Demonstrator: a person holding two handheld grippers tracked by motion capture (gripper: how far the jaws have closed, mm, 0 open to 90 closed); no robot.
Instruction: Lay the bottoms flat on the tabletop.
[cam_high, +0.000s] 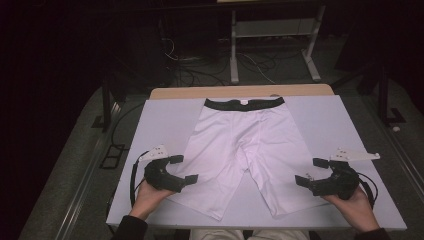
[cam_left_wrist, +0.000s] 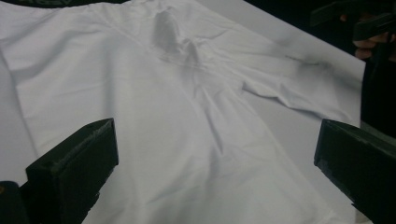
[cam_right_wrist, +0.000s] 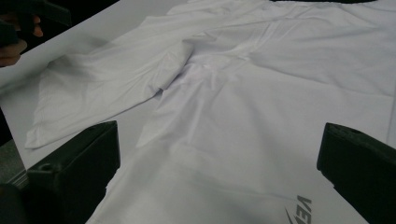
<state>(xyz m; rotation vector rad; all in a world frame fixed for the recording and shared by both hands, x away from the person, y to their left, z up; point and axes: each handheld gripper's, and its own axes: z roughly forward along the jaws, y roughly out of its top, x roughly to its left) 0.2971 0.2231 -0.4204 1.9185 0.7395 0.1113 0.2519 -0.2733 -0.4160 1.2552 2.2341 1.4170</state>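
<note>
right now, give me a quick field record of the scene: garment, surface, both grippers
garment: white shorts with black waistband, spread flat, waistband at far side, legs toward the person
surface: white board on the table
left gripper: jaws open, at the outer edge of the person's-left leg
right gripper: jaws open, beside the other leg's outer edge
held: nothing gripped

Smooth matt cloth shorts (cam_high: 245, 150), seemingly stretchy

We see white shorts (cam_right_wrist: 261, 112) spread flat on the table (cam_right_wrist: 93, 37), grey logo near right. Our right gripper (cam_right_wrist: 219, 172) jaws stand wide apart over the near leg. Other hand (cam_right_wrist: 14, 42) far left.
</note>
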